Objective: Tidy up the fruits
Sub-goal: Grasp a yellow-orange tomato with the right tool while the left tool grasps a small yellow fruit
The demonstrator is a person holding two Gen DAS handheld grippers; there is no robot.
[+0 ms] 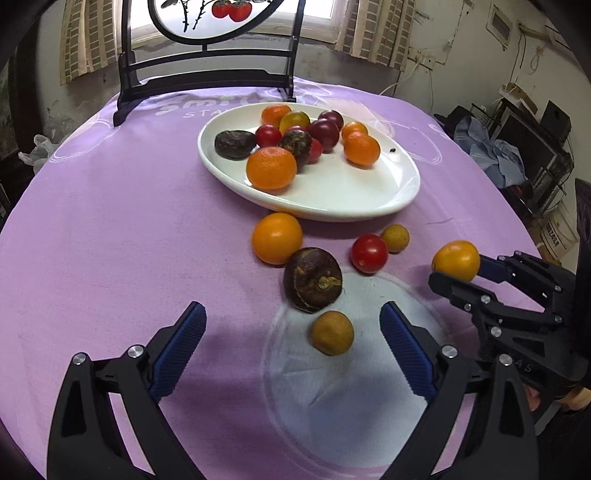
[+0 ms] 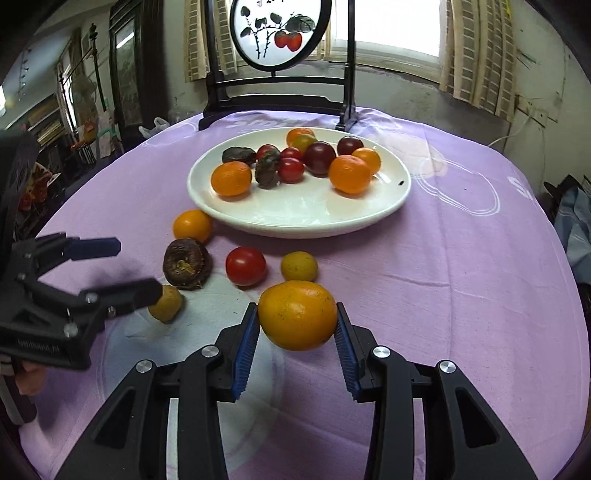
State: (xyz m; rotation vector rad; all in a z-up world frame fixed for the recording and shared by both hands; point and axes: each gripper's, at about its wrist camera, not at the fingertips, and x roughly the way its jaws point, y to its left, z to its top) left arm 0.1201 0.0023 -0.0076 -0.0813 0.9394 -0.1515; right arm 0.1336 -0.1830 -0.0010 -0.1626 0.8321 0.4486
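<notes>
Home: curtained window (image 2: 391, 33), cluttered shelves (image 1: 532, 155)

Daylight is streaming in from the window (image 2: 391, 33) behind, blowing it out to white, glinting off the white plate (image 2: 295, 218), casting soft shadows toward the camera, while fisheye distortion is bending and darkening the edges of both sharp views.

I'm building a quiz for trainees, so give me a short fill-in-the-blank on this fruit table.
1. The right tool is shut on a fruit whose colour is ____.
2. The left tool is ____, holding nothing.
3. The white plate rests on a cloth whose colour is ____.
4. The loose red tomato lies on the ____, not on the plate.

Missing words: orange; open; purple; cloth
</notes>
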